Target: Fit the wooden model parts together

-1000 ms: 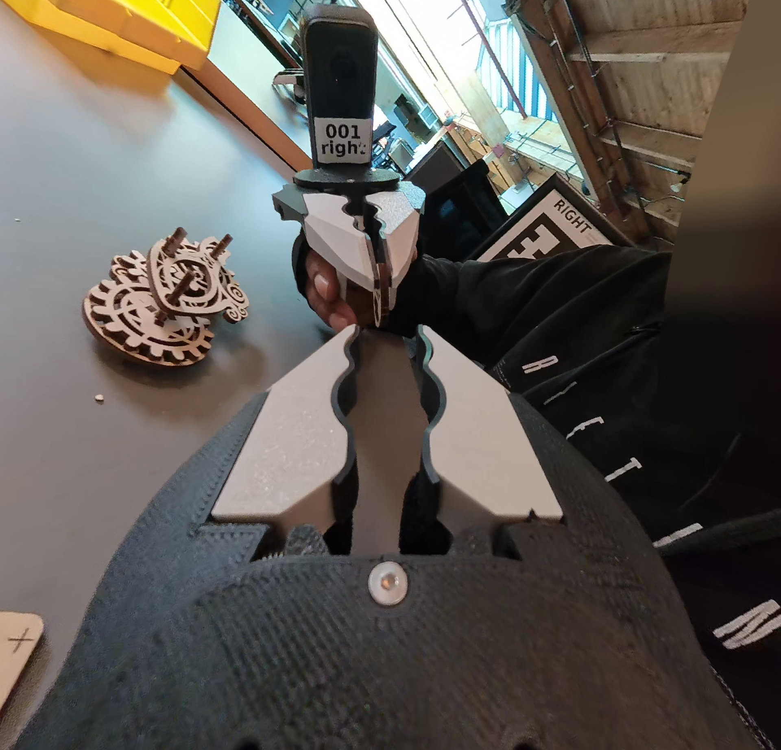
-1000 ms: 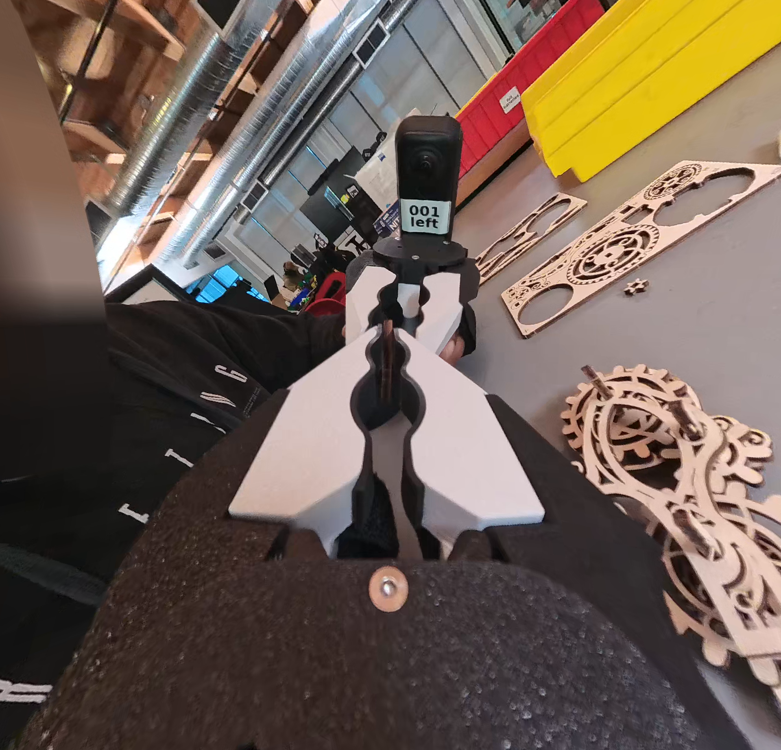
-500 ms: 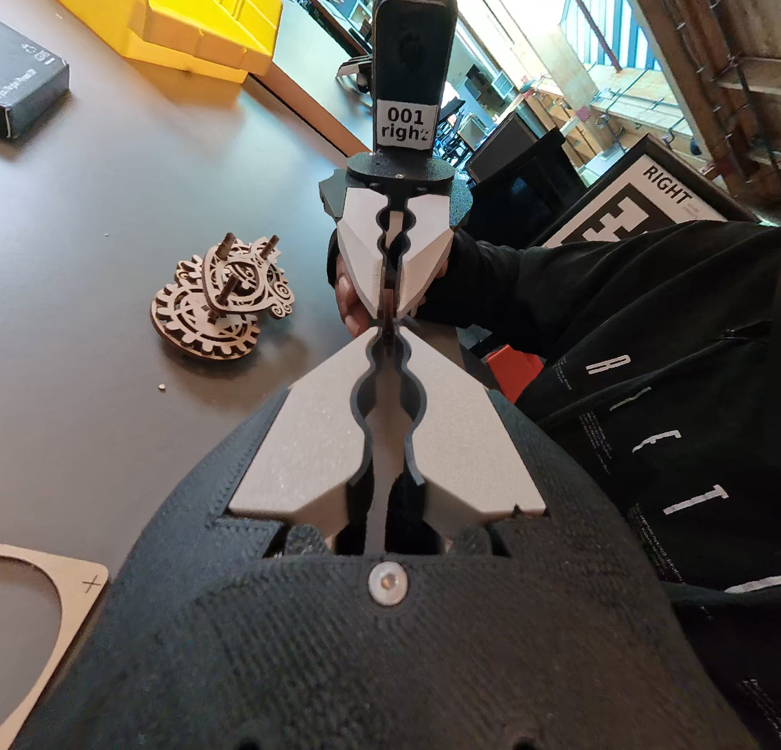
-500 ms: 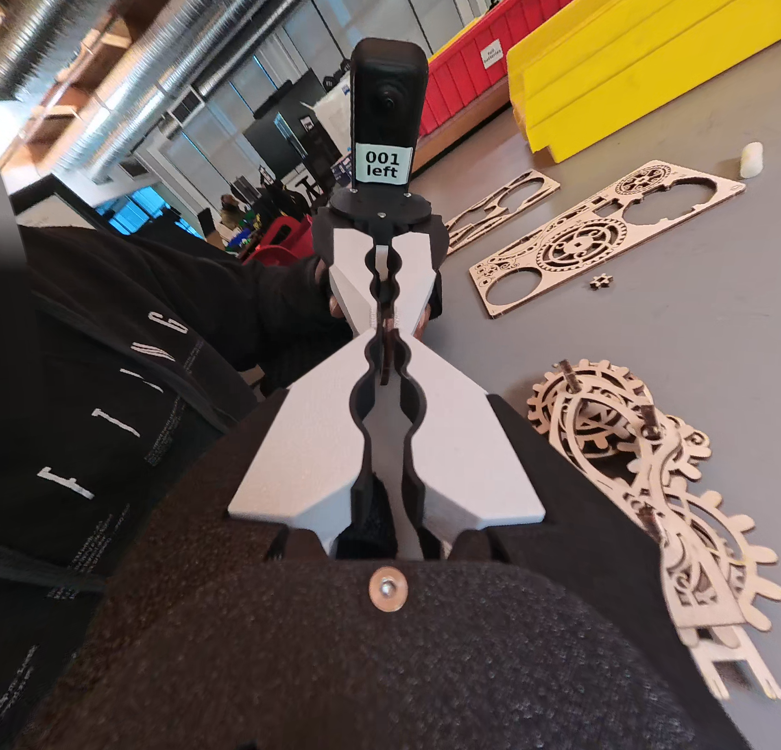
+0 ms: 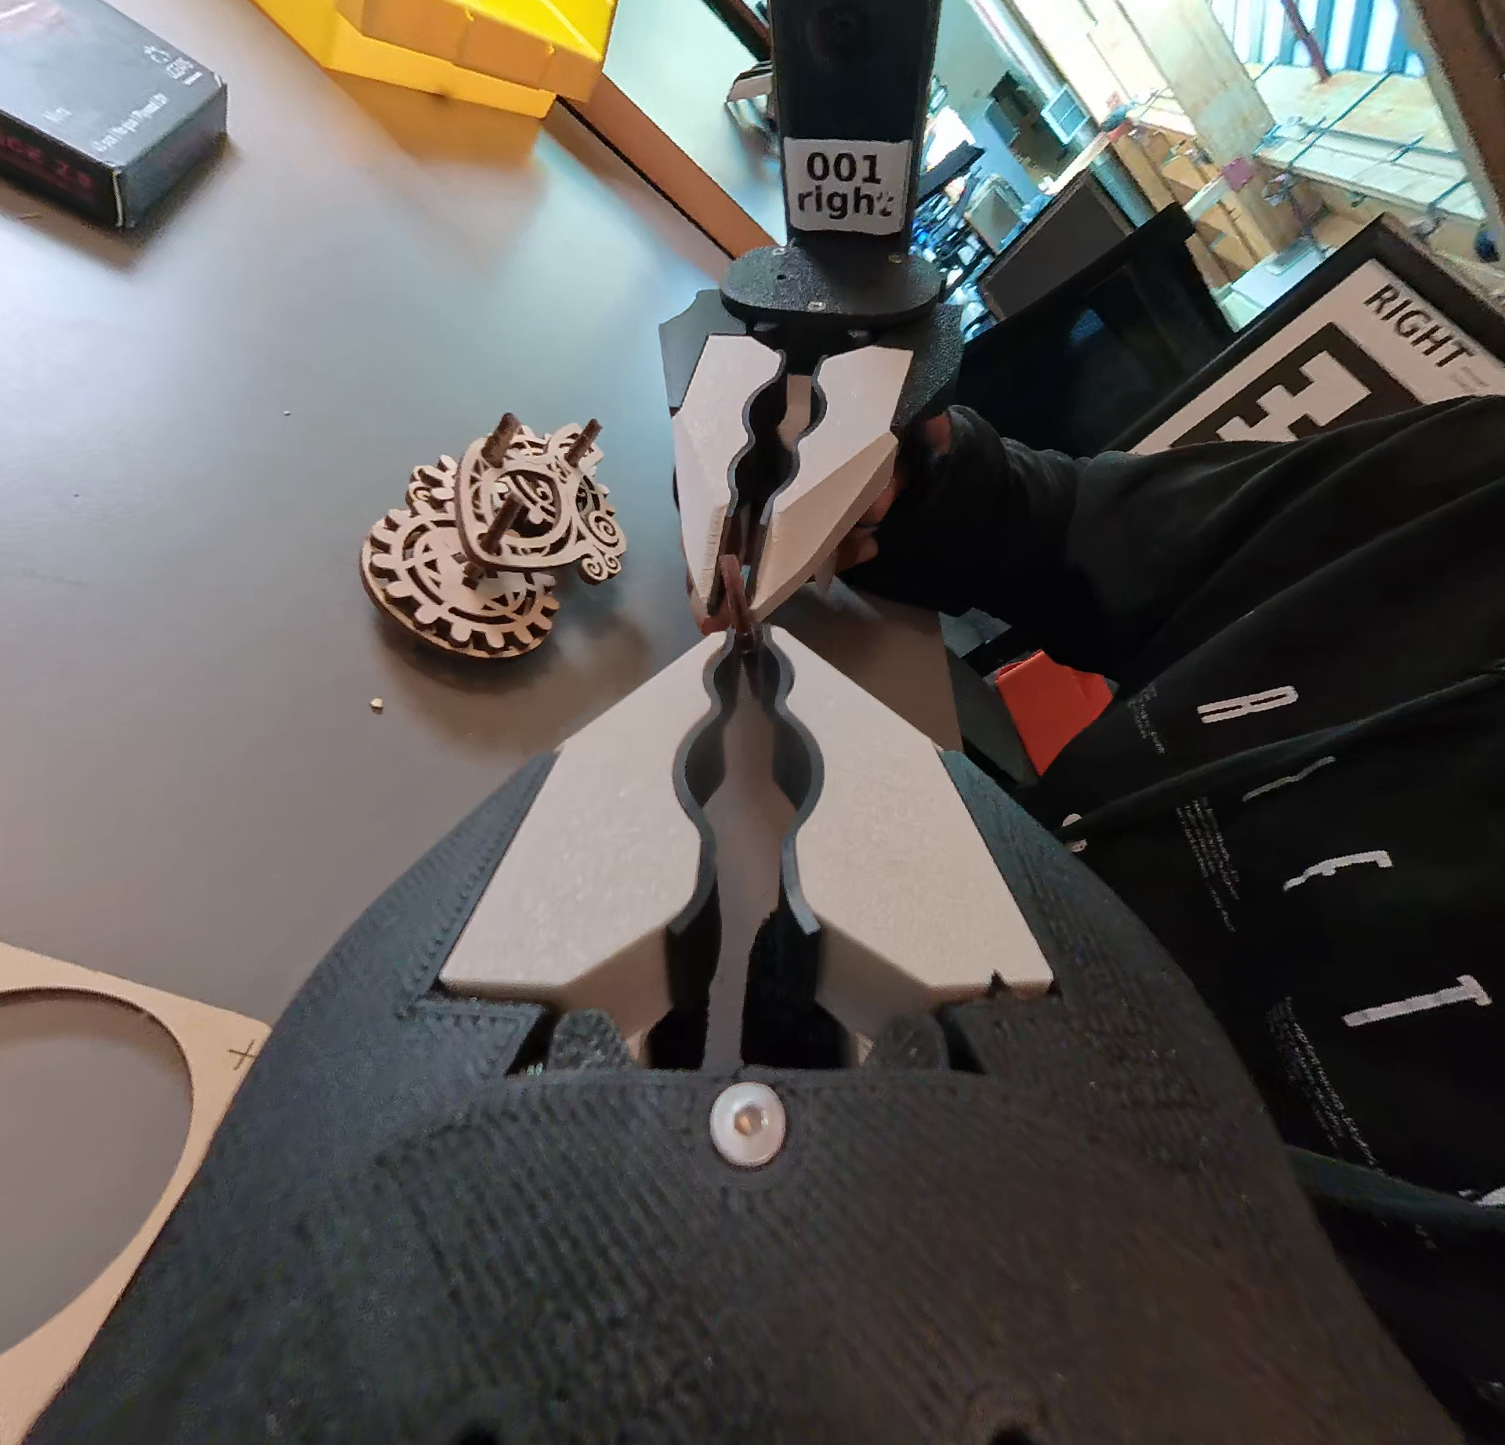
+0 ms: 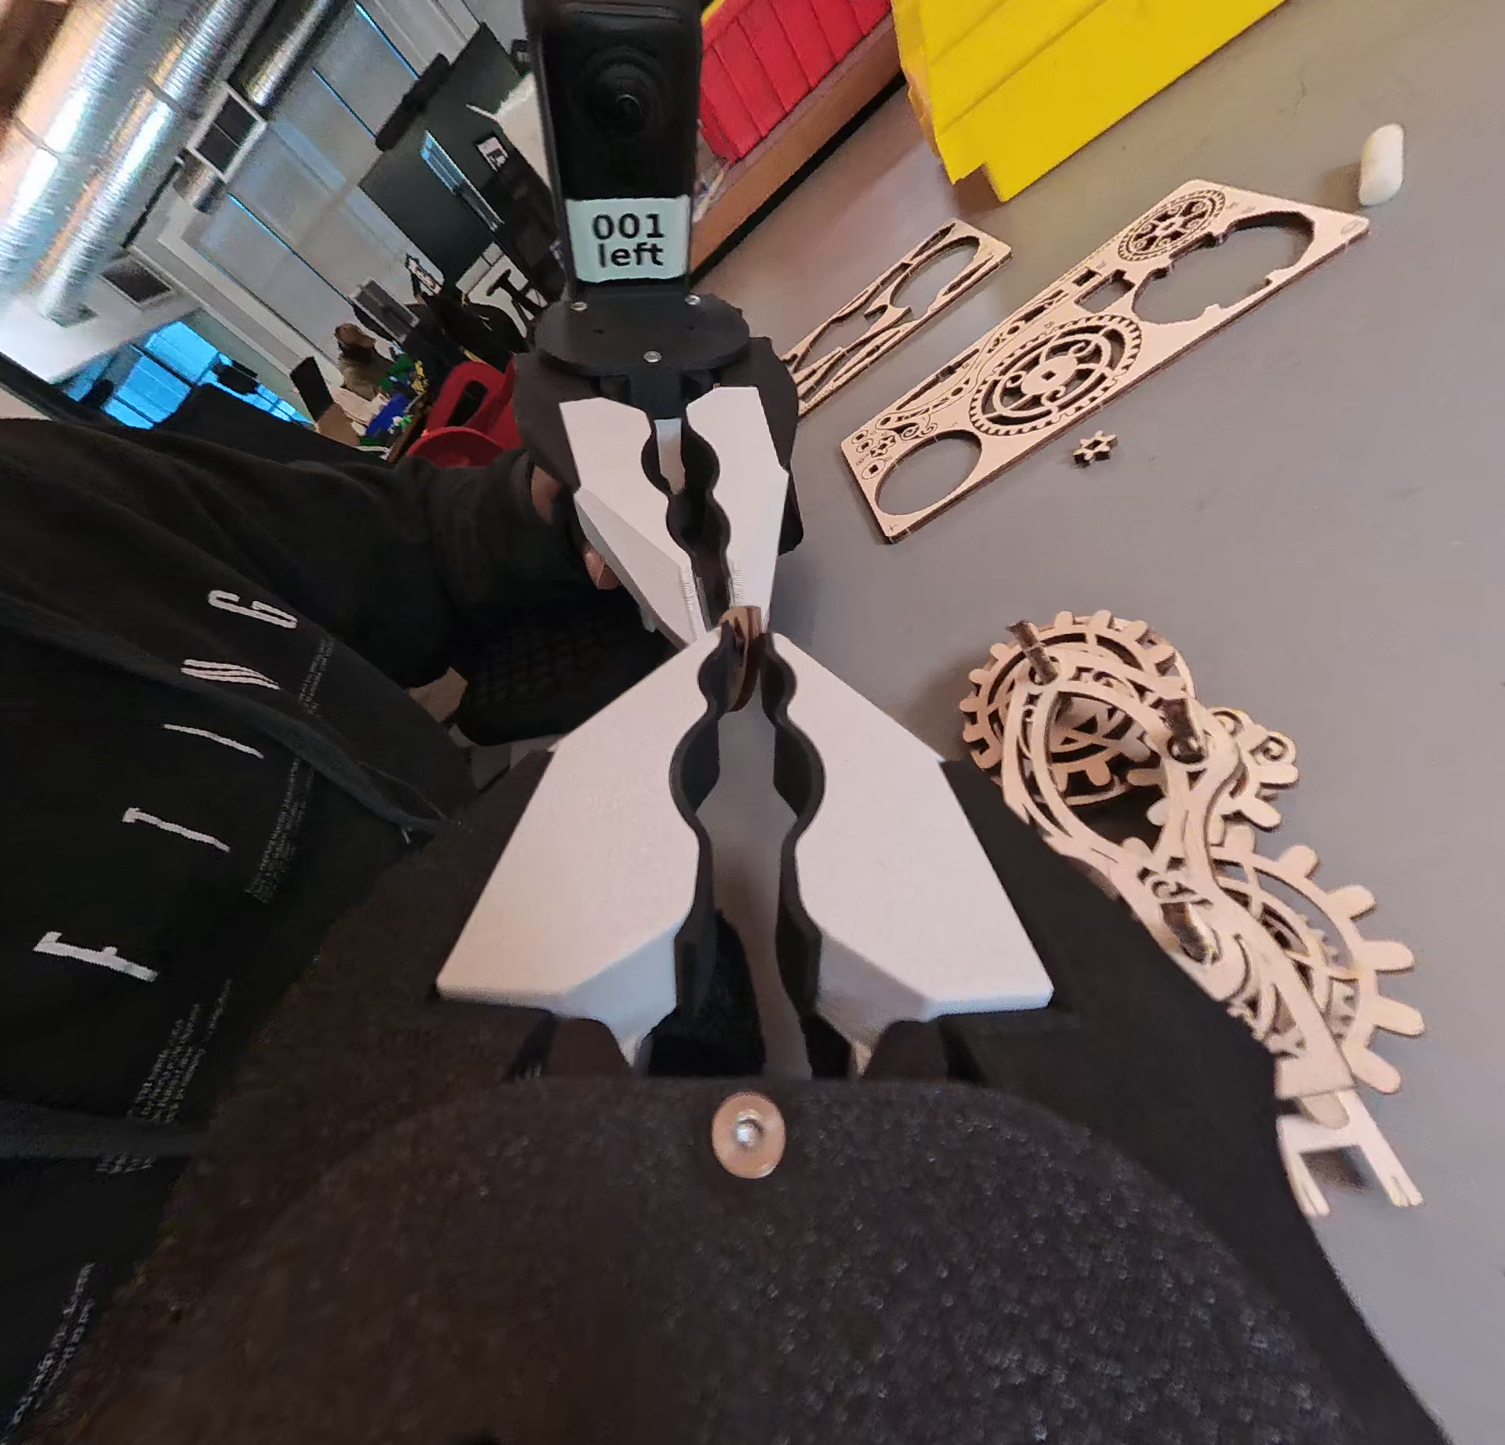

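My two grippers meet tip to tip above the near table edge. My right gripper (image 6: 737,647) is shut on a small round wooden part (image 6: 745,661), held edge-on. In the left wrist view it (image 5: 733,592) faces me with the part (image 5: 735,588) at its tips. My left gripper (image 5: 745,647) is shut on the same part's near edge, and in the right wrist view (image 6: 717,604) it touches the part from the far side. A partly built wooden gear assembly (image 5: 489,543) with upright pegs lies on the table, also in the right wrist view (image 6: 1140,836).
Two cut-out plywood sheets (image 6: 1099,347) (image 6: 888,307) and a tiny star gear (image 6: 1094,449) lie farther back. Another sheet's corner (image 5: 122,1080) is at the lower left. Yellow bins (image 5: 472,14), a black box (image 5: 98,119) and a white pebble-like object (image 6: 1380,164) sit at the back. A person's black sleeves flank the grippers. The tips of both grippers are at nearly the same place. The tiny star gear (image 6: 1094,449) is about 15 cm from both grippers' fingertips.
My left gripper was open and empty; it came up to the right gripper's tips and shut on the part's edge. Both grippers moved lower and nearer the table.
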